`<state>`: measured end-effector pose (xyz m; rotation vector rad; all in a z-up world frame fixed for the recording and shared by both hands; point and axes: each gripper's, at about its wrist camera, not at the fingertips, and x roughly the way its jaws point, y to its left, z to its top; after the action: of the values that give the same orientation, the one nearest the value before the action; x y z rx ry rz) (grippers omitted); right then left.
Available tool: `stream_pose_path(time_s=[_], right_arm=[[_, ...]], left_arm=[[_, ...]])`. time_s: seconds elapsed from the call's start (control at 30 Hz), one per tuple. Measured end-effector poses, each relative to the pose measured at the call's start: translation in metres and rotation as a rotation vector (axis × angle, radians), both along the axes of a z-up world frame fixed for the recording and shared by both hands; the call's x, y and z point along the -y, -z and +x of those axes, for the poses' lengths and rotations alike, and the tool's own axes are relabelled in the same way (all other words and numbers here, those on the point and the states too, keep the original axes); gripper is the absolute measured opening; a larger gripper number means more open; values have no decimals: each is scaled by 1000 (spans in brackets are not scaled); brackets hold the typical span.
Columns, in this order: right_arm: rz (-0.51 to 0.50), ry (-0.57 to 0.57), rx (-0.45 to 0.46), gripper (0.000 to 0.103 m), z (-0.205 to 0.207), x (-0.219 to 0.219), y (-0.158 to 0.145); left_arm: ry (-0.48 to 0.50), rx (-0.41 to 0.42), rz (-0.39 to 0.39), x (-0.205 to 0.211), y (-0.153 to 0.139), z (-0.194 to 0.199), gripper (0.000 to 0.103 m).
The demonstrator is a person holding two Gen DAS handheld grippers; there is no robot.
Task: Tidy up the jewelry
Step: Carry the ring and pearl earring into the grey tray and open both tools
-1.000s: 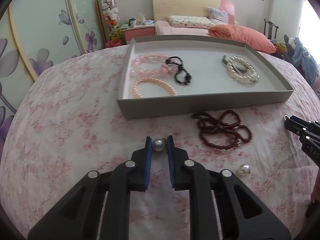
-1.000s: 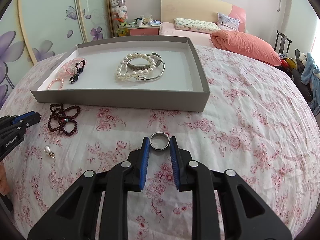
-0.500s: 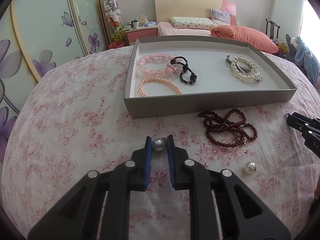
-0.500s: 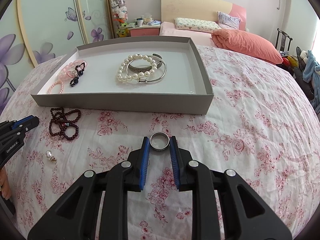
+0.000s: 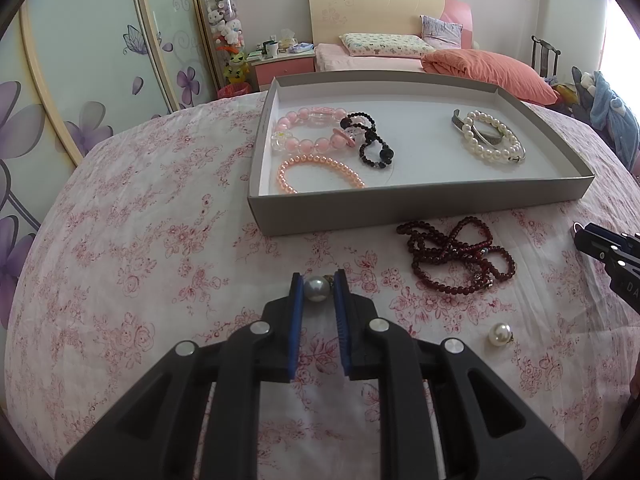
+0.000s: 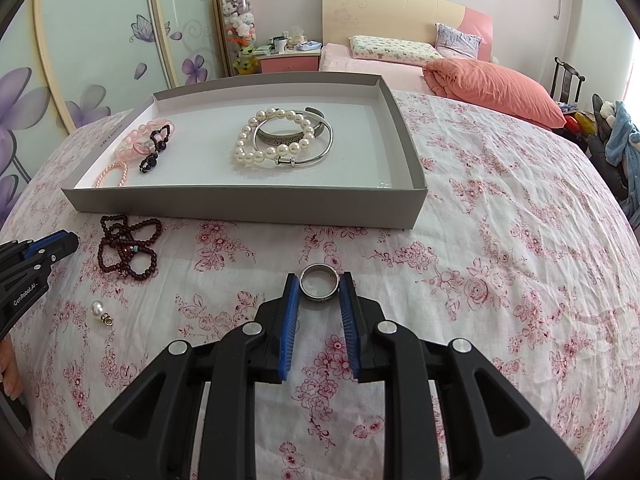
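My left gripper (image 5: 318, 286) is shut on a grey pearl earring (image 5: 317, 289), held above the floral cloth in front of the grey tray (image 5: 400, 202). My right gripper (image 6: 320, 286) is shut on a silver ring (image 6: 320, 287), also in front of the tray (image 6: 248, 204). In the tray lie pink bead bracelets (image 5: 308, 140), a black bead bracelet (image 5: 372, 144), a white pearl bracelet (image 6: 276, 136) and silver bangles (image 6: 316, 148). A dark red bead necklace (image 5: 456, 256) and a white pearl earring (image 5: 499, 334) lie on the cloth.
The flower-print cloth (image 6: 500, 260) covers a round table. Behind it stand a bed with an orange pillow (image 6: 492, 88), a pink nightstand (image 6: 288, 62) and sliding wardrobe doors (image 6: 100, 40). The left gripper shows at the right wrist view's left edge (image 6: 28, 264).
Both grippers have risen and drawn back slightly from the tray, each still holding its piece. The jewelry on the cloth and in the tray has not moved.
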<state>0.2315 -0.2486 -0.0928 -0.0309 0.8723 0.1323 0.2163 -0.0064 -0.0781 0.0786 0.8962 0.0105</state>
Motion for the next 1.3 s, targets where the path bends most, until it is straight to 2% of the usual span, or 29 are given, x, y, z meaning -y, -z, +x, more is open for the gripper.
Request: stream_pose_path(time_s=[0.5,0.63,0.77,1.03,1.13,1.3], right_arm=[[-22,2,7,22,0,-2,0],[37,8,33,22,-5,2,-9],[71,3,139,22,-17,3,-37],[40,-54,455,22,-62,-15,-91],[26,-69,526,22,-71,-22,-98],[70,-54,560,22,-68,-19,-105]], left_arm=[[2,2,-20,-1,-1,1,16],[18,21,-29,-1,-5,-5,16],[31,87,-53,0,-24,-17,16],[47,335,-41,16,-79,-45,16],[52,403,-22,24,-90,-53,16],[50,438,-49,25,-96,-53,16]])
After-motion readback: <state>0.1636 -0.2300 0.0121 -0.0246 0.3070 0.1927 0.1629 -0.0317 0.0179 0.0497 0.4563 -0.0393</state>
